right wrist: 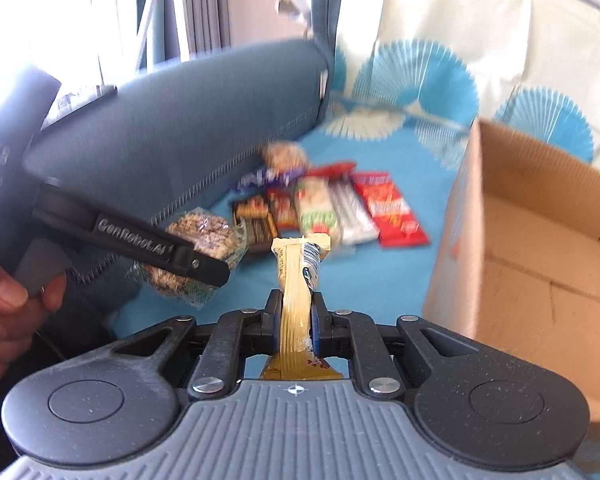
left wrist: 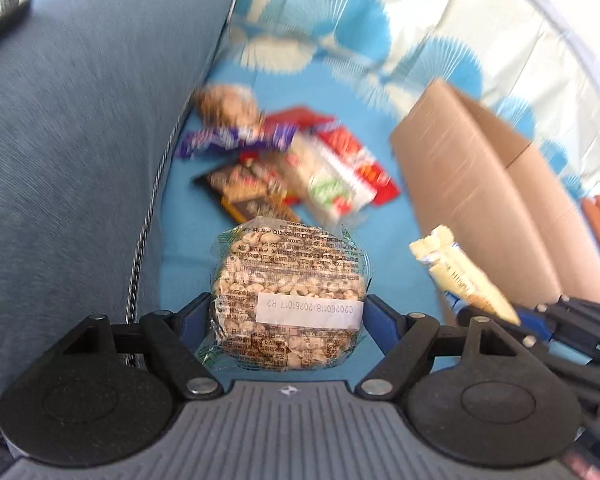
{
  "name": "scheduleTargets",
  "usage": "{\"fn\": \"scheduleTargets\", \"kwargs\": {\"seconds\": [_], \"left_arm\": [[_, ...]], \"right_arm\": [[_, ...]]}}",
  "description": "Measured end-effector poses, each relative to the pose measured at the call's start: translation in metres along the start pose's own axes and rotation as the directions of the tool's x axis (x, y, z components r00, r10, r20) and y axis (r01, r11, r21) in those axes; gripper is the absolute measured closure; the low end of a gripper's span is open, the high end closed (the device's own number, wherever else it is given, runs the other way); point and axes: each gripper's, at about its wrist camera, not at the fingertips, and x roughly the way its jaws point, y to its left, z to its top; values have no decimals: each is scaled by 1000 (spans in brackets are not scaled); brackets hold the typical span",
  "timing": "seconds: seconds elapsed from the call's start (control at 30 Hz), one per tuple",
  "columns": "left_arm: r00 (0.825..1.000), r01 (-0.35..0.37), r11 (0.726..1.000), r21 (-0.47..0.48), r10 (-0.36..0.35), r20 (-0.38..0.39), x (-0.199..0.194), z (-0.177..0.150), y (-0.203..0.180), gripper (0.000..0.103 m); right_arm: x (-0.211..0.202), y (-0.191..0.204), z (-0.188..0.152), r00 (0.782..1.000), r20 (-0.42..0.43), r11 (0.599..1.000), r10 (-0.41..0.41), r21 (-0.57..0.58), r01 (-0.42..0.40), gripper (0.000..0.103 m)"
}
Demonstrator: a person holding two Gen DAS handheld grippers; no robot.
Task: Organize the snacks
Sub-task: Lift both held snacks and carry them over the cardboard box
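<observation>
My left gripper [left wrist: 288, 306] is shut on a round puffed-grain cake [left wrist: 288, 280] in clear wrap, jaws wide around its sides. In the right wrist view that cake [right wrist: 208, 232] hangs off the cloth in the left gripper [right wrist: 192, 256]. My right gripper [right wrist: 298, 308] is shut on a cream-yellow snack bar [right wrist: 296, 272] standing upright between the pads. In the left wrist view, the bar [left wrist: 460, 272] shows at the right edge. An open cardboard box [right wrist: 452, 240] stands right of both grippers. A pile of wrapped snacks [right wrist: 332, 208] lies ahead on the blue cloth.
A blue-grey cushion [left wrist: 80, 140] rises along the left, close to the snack pile [left wrist: 292, 168]. The box [left wrist: 480, 184] looks empty inside. A person's hand [right wrist: 4, 300] holds the left gripper's handle. The patterned blue and white cloth [right wrist: 380, 276] climbs up behind.
</observation>
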Motion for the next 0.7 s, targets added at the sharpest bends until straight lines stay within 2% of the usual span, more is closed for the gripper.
{"fn": "scheduleTargets", "kwargs": {"seconds": [0.13, 0.3, 0.43, 0.57, 0.7], "left_arm": [[992, -42, 996, 80, 32, 122, -18, -4, -19, 19], [964, -98, 981, 166, 53, 260, -40, -12, -43, 19], [957, -114, 990, 82, 88, 277, -50, -11, -43, 19], [962, -67, 997, -29, 73, 263, -60, -7, -48, 19], [960, -53, 998, -16, 55, 273, -64, -1, -81, 19]], "right_arm": [[-23, -11, 8, 995, 101, 1000, 18, 16, -19, 89], [-48, -30, 15, 978, 207, 999, 12, 47, -22, 89], [-62, -53, 17, 966, 259, 995, 0, 95, -26, 89], [-69, -78, 16, 959, 281, 988, -22, 150, -21, 89], [-69, -105, 18, 952, 297, 976, -75, 218, 9, 89]]}}
